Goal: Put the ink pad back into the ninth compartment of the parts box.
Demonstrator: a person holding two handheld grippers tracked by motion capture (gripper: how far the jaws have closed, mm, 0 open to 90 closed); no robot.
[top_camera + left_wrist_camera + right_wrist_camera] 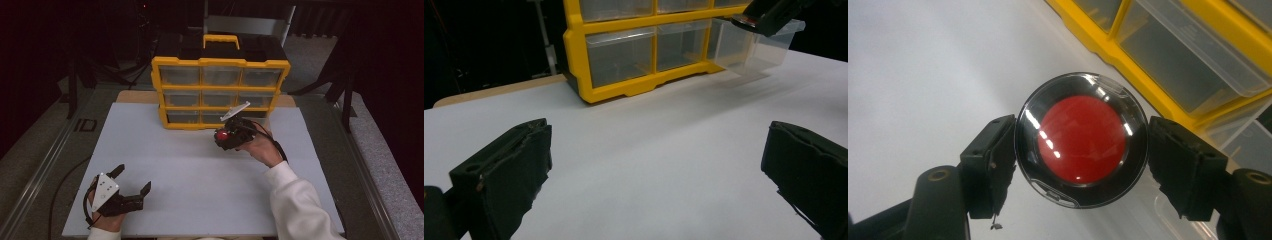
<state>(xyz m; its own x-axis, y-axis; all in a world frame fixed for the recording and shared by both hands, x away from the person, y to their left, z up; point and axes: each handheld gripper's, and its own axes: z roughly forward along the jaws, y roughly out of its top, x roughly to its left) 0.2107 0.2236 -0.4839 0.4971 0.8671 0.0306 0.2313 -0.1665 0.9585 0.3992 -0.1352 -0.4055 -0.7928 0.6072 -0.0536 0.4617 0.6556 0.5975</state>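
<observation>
Between my right gripper (1080, 167) pads sits the red round button (1081, 139), clamped across its rim, with the pulled-out clear drawer (754, 46) just below-ahead; left gripper (131, 181) gapes wide, empty, far off.

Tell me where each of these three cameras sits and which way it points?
High view: above the table, looking forward and down; hands, right sleeve.
Left gripper view: rides the left gripper, facing the yellow drawer cabinet; open jaws.
Right gripper view: rides the right gripper, jaws on a red-centred disc.
All share the cabinet.
</observation>
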